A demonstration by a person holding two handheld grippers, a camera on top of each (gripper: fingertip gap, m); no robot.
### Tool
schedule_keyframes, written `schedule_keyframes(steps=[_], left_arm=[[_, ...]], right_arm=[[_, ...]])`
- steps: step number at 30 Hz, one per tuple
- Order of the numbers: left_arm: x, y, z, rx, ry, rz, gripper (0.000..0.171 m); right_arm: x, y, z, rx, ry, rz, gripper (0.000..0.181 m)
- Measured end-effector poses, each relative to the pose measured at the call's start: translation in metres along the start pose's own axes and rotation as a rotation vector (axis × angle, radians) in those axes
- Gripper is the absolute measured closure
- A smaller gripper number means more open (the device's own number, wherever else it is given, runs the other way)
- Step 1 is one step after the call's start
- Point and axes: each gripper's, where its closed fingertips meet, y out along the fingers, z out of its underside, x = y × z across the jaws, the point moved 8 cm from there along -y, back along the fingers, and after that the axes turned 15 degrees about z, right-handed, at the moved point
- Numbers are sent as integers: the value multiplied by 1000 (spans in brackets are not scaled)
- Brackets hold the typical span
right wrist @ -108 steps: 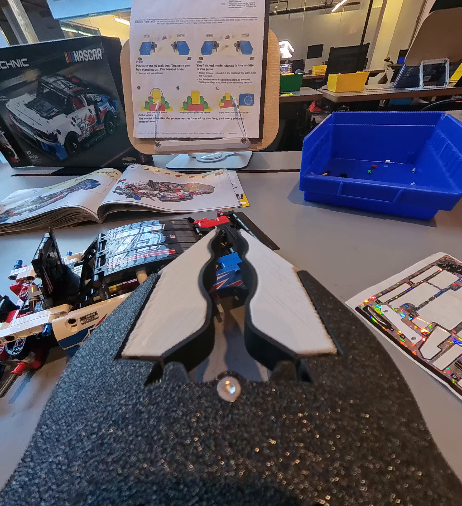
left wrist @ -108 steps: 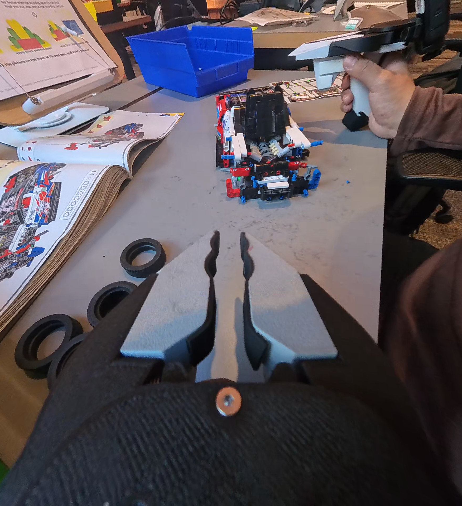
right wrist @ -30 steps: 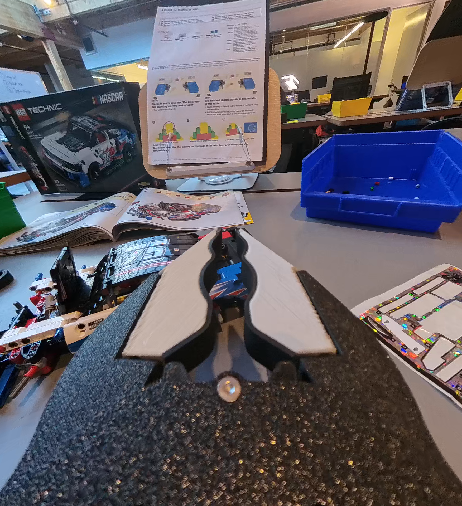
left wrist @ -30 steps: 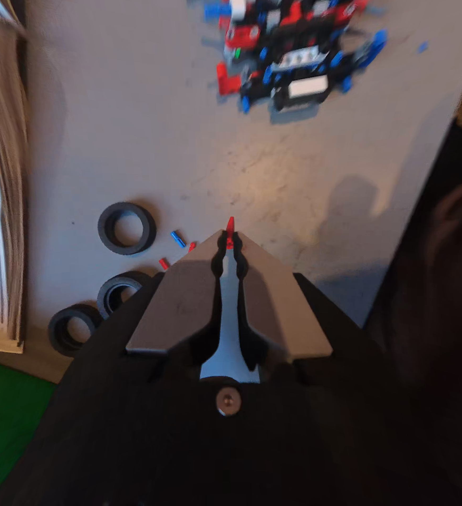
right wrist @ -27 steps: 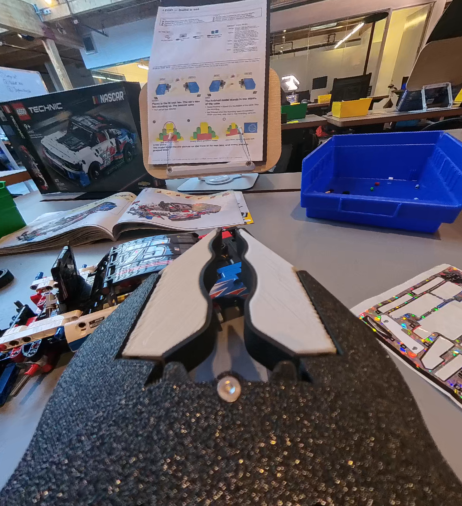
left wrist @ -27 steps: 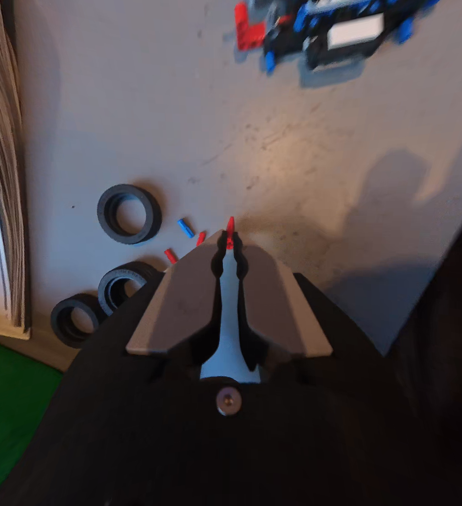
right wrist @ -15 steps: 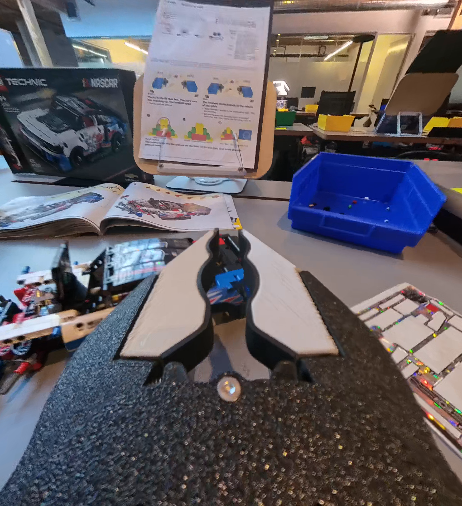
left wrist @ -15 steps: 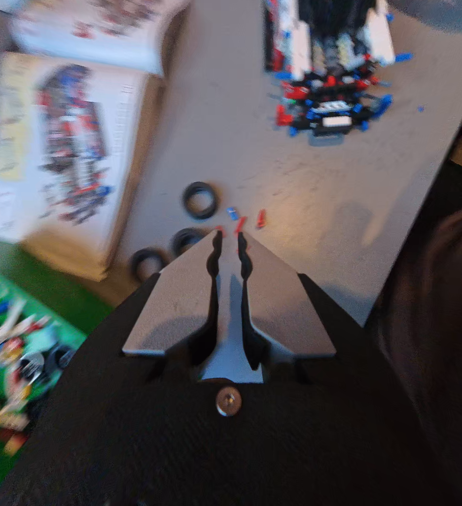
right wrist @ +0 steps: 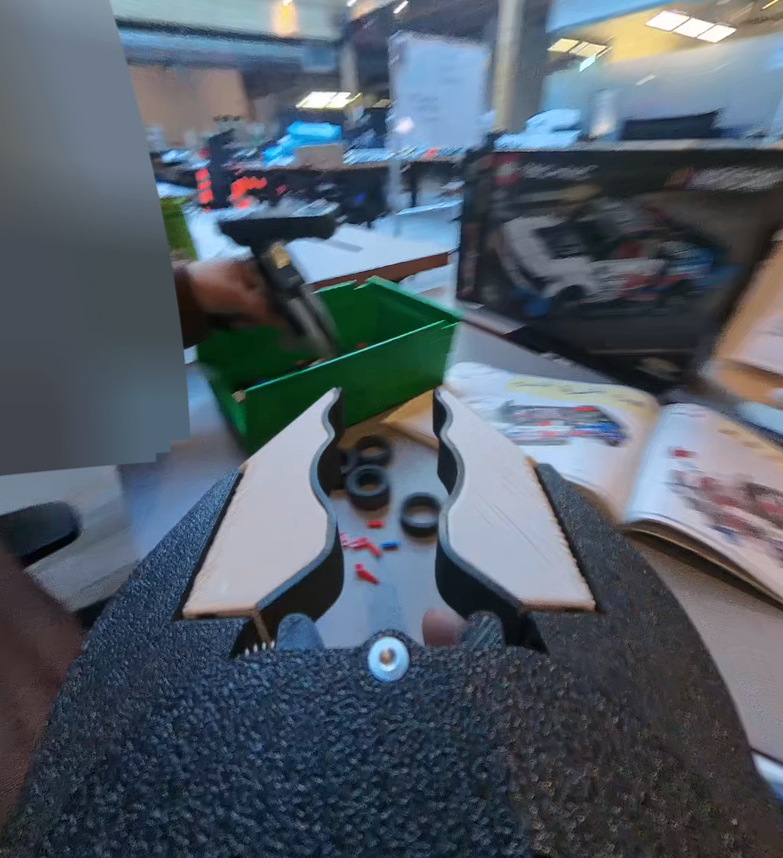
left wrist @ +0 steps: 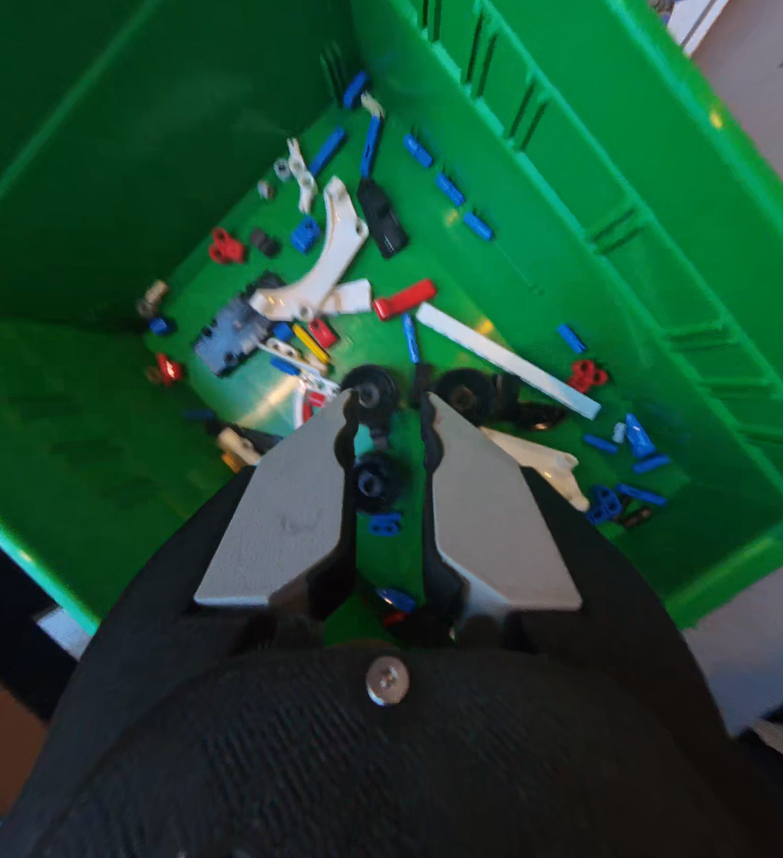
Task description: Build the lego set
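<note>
My left gripper [left wrist: 387, 404] is open and empty, pointing down into a green bin [left wrist: 612, 185] of loose lego parts. Black wheel hubs [left wrist: 371, 390] lie under and between its fingertips, one [left wrist: 375, 480] in the gap between the fingers. A long white beam [left wrist: 505, 367], a red piece [left wrist: 403, 299] and a white curved panel [left wrist: 329, 264] lie further in. My right gripper [right wrist: 387, 404] is open and empty above the table. Black tyres [right wrist: 368, 485], red pins [right wrist: 362, 548] and a blue pin [right wrist: 389, 544] lie below it. The lego model is out of view.
In the right wrist view the green bin [right wrist: 348, 371] stands behind the tyres, with the left gripper [right wrist: 297, 302] and a hand [right wrist: 222, 292] in it. The open instruction booklet [right wrist: 612, 455] lies at right; the set's box [right wrist: 612, 260] stands behind it. From my left tips it is roughly 5 cm to the red piece [left wrist: 403, 299]; from my right, 35 cm. Measured from the fingertips, the blue pin [right wrist: 389, 544] is 20 cm or so from the right gripper and 25 cm from the left.
My left gripper let go of a red pin beside the tyres, opened and swung left into the green bin. My right gripper turned left away from the model and its jaws opened wider.
</note>
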Motion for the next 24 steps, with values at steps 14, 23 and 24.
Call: schedule_keyframes(steps=[14,23,24], left_arm=[[42,33,-26,238,-45,32,152],[38,42,-28,277,-11,11,170],[36,42,-27,274,2,20,170]], right_arm=[[68,57,71,236,-84,-177,144],[39,34,75,231,-63,-128,146],[37,32,78,236,-64,-122,146]])
